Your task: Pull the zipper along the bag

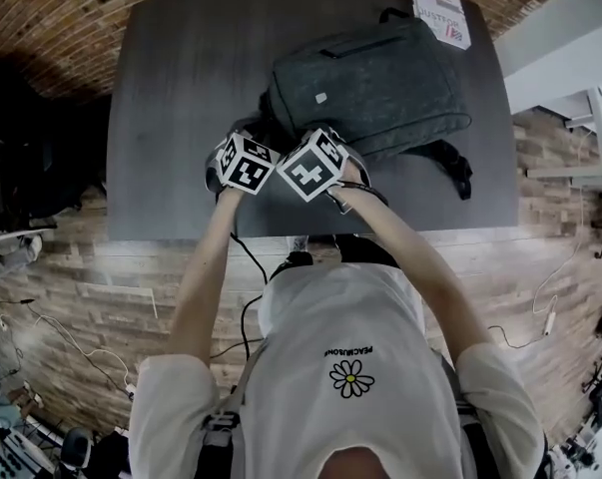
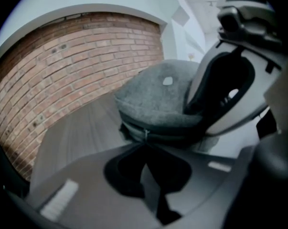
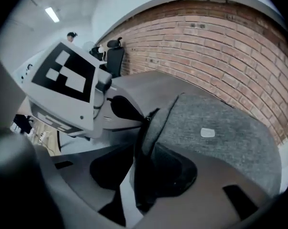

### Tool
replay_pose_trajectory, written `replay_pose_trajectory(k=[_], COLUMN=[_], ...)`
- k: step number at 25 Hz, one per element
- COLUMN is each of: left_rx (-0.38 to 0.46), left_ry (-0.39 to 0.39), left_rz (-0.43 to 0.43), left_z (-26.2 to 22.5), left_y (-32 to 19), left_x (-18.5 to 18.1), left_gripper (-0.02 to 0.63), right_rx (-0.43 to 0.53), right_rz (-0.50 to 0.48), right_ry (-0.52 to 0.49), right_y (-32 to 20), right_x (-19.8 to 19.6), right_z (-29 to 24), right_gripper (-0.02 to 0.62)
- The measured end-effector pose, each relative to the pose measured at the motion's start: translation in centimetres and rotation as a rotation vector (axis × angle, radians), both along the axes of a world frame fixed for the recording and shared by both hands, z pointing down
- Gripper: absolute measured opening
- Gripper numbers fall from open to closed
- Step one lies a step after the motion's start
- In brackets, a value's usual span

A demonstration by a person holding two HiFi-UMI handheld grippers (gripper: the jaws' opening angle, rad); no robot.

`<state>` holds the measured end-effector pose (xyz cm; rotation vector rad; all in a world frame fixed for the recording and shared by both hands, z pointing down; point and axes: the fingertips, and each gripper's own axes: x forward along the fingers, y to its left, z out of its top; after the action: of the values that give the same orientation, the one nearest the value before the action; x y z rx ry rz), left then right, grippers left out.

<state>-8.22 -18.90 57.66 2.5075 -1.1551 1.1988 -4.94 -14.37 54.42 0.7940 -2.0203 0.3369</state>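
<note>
A grey backpack (image 1: pixel 380 78) lies flat on a dark table (image 1: pixel 181 88). Both grippers work at its near-left corner, their marker cubes (image 1: pixel 246 163) (image 1: pixel 312 165) side by side. In the left gripper view my left gripper (image 2: pixel 145 147) is shut, its tips on the small metal zipper pull (image 2: pixel 145 133) at the bag's seam. The right gripper view shows that pull (image 3: pixel 146 119) at the left gripper's tip. My right gripper (image 3: pixel 143 149) stands open, with the bag's dark edge (image 3: pixel 144 175) between its jaws and a light gap showing on the left side.
A printed booklet (image 1: pixel 440 8) lies at the table's far right corner. The backpack's black straps (image 1: pixel 450 163) trail off its near right side. The table's front edge (image 1: pixel 281 233) runs just behind the grippers. White furniture (image 1: pixel 570 48) stands to the right, on a brick floor.
</note>
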Motion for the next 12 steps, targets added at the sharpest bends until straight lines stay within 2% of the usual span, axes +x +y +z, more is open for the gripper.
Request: replay_pose_trajectory(k=[3,5,8,12], left_rx=[-0.005,-0.001,0.007,0.013], left_ry=[0.027,0.028,0.020,0.031], left_rz=[-0.004,0.005,0.022,0.031], left_z=[-0.1,-0.1,0.1,-0.1], left_y=[-0.1,-0.2,-0.3,-0.4], left_x=[-0.1,-0.1,-0.2,-0.1], left_gripper=[0.005,0.005,0.005,0.006], right_rx=[0.028,0.020,-0.006,-0.060], right_rz=[0.020,0.002,-0.026,-0.064], right_ry=[0.090,0.110,0.090,0.041], right_y=[-0.6,-0.6,-0.3,0.4], right_x=[0.4,0.4,0.1,0.0], right_z=[0.9,1.2,1.1,0.3], right_gripper=[0.109,0.086,0.034,0.018])
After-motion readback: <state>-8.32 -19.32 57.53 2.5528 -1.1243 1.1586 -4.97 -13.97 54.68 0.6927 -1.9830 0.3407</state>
